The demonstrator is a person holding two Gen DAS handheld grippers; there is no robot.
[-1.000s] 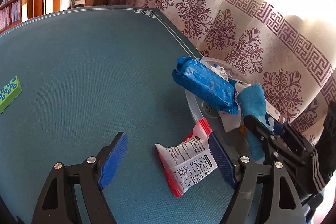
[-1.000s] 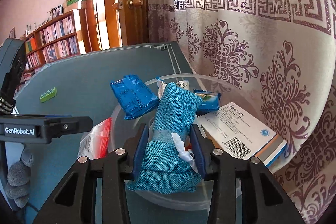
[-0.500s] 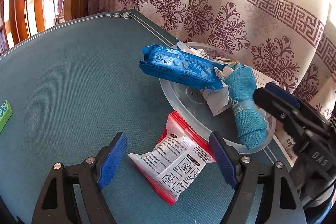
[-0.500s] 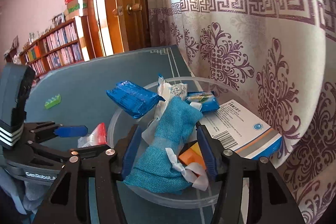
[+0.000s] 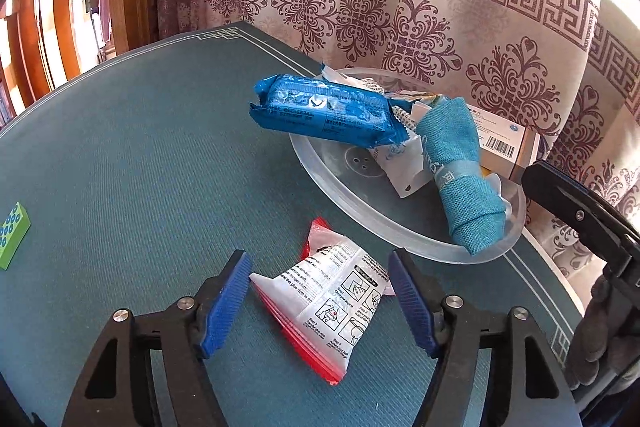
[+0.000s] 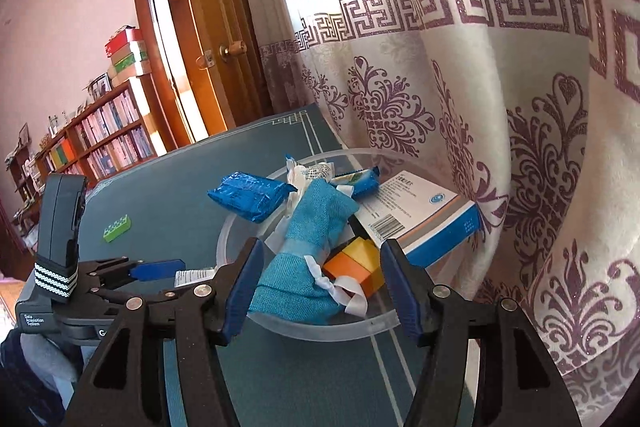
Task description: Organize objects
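Between the blue pads of the left claw [image 5: 318,301], on the teal cloth-covered surface [image 5: 140,167], lies a flat red-edged white plastic sachet printed with instruction drawings [image 5: 324,301]. The left claw's jaws are closing around it; the right pad is at the sachet's edge, the left pad just beside its corner, and no firm press is evident yet. The sachet sits just outside the rim of the shallow clear plastic dish [image 5: 320,179], near its front edge.

The dish already holds a rolled teal woven cloth pouch [image 6: 308,251], a blue foil wrapped packet [image 6: 250,193] overhanging the far rim, a white and blue cardboard box with a barcode [image 6: 424,215], an orange and yellow block [image 6: 358,261] and several small white wrappers. The right claw [image 6: 320,291] stands with jaws apart and empty at the dish's near rim, clear of the pouch.

A green studded toy brick [image 5: 12,227] lies well apart on the surface, to the left. A patterned cream curtain hangs behind the dish.

Assessment: the step in hand is the pickup of the sachet for transfer to the dish. The next move calls for a completed squeeze on the thin, slippery film, then a lift high enough to clear the rim, and a release in the free front area of the dish. The brick appears to remain outstanding.
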